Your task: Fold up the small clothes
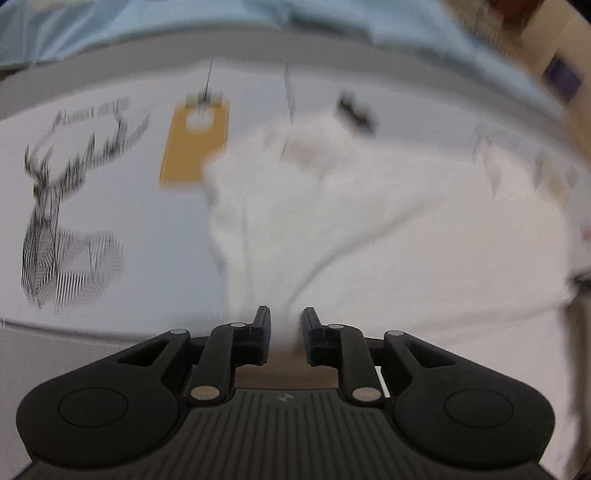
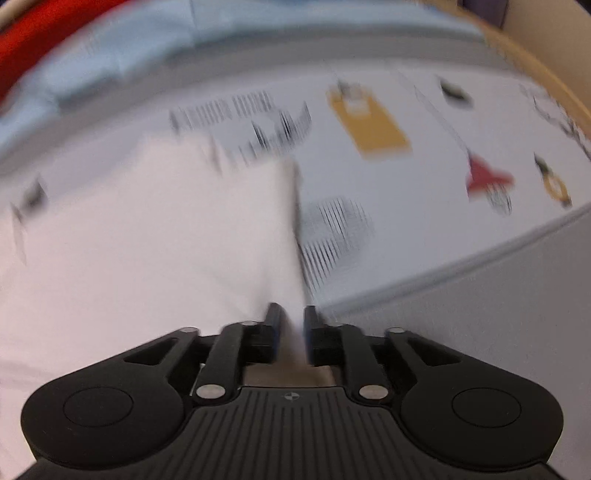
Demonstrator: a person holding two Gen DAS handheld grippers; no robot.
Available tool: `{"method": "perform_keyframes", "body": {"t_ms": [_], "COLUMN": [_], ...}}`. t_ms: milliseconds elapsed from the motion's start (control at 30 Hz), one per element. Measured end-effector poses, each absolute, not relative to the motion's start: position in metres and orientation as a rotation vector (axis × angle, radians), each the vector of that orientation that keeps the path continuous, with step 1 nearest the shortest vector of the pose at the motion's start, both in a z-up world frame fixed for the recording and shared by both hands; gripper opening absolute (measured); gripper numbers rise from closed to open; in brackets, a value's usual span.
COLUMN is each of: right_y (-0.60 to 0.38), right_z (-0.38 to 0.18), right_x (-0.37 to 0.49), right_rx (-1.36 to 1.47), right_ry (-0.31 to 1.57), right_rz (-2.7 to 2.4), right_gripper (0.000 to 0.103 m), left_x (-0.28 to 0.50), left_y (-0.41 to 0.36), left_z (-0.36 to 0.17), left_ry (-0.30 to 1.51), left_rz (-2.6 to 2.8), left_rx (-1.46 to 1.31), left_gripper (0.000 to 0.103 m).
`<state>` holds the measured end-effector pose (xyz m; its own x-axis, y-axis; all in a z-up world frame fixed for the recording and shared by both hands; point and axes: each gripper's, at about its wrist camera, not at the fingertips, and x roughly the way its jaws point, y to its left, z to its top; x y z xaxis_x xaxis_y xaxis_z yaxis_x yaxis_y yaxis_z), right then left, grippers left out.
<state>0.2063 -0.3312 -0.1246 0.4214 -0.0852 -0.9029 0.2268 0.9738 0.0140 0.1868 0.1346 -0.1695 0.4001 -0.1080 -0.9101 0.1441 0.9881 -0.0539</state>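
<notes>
**White garment between both grippers over a printed sheet**

The left gripper (image 1: 285, 314) points steeply down at a white garment (image 1: 369, 229) that spreads ahead of it and off to its right. A gathered ridge of the cloth runs straight into the gap between the fingers, which stand a little apart. The cloth fills the gap, but blur hides whether the pads press on it, so I cannot tell if it is gripped or let go. Ahead and to the left of this gripper lies a white printed sheet (image 1: 147, 221) with a line drawing of a deer (image 1: 48, 221), and just beyond the garment's far left corner a yellow tag shape (image 1: 192, 147). Further ahead runs a light blue cloth (image 1: 184, 26).

The right gripper (image 2: 291, 314) also points steeply down. The garment (image 2: 147, 240) lies ahead and to its left, its straight right edge running down into the gap between the fingers. These fingers stand slightly apart too, with a tapering corner of cloth between them; whether they pinch it cannot be told through the blur. To the right of the gripper the sheet (image 2: 424, 206) shows black hatching, the yellow tag (image 2: 369, 122) and a red figure (image 2: 484, 173). Beyond the sheet's near edge is a plain grey surface (image 2: 498, 295).
</notes>
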Motion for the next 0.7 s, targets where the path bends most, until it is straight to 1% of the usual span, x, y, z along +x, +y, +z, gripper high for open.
{"method": "perform_keyframes", "body": {"t_ms": [33, 133, 200, 267, 433, 600, 700], "right_y": [-0.334, -0.341, -0.341, -0.336, -0.332, -0.321, -0.316], "right_z": [-0.121, -0.091, -0.066, -0.045, -0.002, 0.041, 0.058], "right_x": [0.204, 0.193, 0.180, 0.166, 0.135, 0.084, 0.048], "right_rx": [0.150, 0.232, 0.245, 0.225, 0.239, 0.222, 0.222], "right_ry": [1.099, 1.024, 0.948, 0.899, 0.836, 0.794, 0.772], "right_rz": [-0.226, -0.225, -0.199, -0.171, -0.117, -0.023, 0.012], "right_gripper": [0.037, 0.037, 0.037, 0.038, 0.039, 0.040, 0.040], "left_x": [0.185, 0.181, 0.170, 0.159, 0.126, 0.068, 0.021], "left_y": [0.134, 0.136, 0.139, 0.143, 0.156, 0.153, 0.154], "left_z": [-0.174, -0.155, -0.132, -0.113, -0.074, -0.029, -0.016], "left_ry": [1.156, 1.115, 1.031, 0.969, 0.877, 0.763, 0.722], "left_rz": [-0.150, -0.145, -0.165, -0.169, -0.149, -0.161, -0.185], "left_rx": [0.066, 0.032, 0.017, -0.002, -0.065, -0.012, -0.004], "left_gripper": [0.024, 0.024, 0.027, 0.027, 0.027, 0.027, 0.027]}}
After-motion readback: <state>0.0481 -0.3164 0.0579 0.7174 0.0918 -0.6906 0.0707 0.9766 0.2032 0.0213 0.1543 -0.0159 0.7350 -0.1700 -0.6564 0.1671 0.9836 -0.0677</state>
